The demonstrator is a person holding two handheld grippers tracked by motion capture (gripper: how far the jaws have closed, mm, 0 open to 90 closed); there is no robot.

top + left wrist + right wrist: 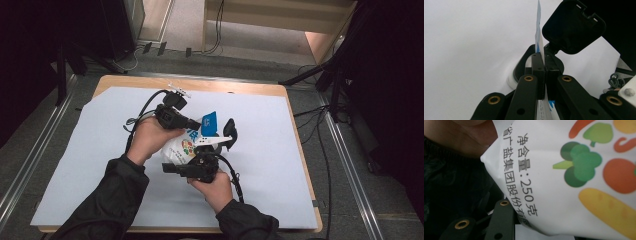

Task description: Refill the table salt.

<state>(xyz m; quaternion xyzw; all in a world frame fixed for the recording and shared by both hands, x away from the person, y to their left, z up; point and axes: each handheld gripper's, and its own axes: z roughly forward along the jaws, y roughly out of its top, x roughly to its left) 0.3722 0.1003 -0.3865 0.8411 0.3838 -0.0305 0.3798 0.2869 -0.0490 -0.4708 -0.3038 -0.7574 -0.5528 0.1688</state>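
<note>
We see a person's two hands over a wooden surface (300, 150) covered by a pale grey sheet (100, 165), smooth and matte, with one corner cut off at the far left. Dark ribbed sleeves come in from the bottom edge.

Between the hands, near the middle of the surface, is a bag (186, 146): a soft, glossy white plastic pouch, printed with a blue panel at its top and bright cartoon vegetables lower down. In the right gripper view the bag (574, 182) is very close, showing a green broccoli shape, orange rounds, a long yellow shape and a column of black Chinese print; its corner folds to a rounded point.

The left tongs (192, 122) are black hard plastic with brass rivets. In the left gripper view the left tongs (545, 67) are clamped flat on a thin edge of the bag (538, 37), seen edge-on as a white and blue sliver. A glossy black rounded block beyond them is hard to identify.

The right tongs (217, 146) sit at the bag's lower part. Their jaws stand partly closed, but the bag covers the tips, so we cannot tell whether they press on it. Only one jaw arm shows at the bottom of the right gripper view, beside a dark, blurred sleeve.
</note>
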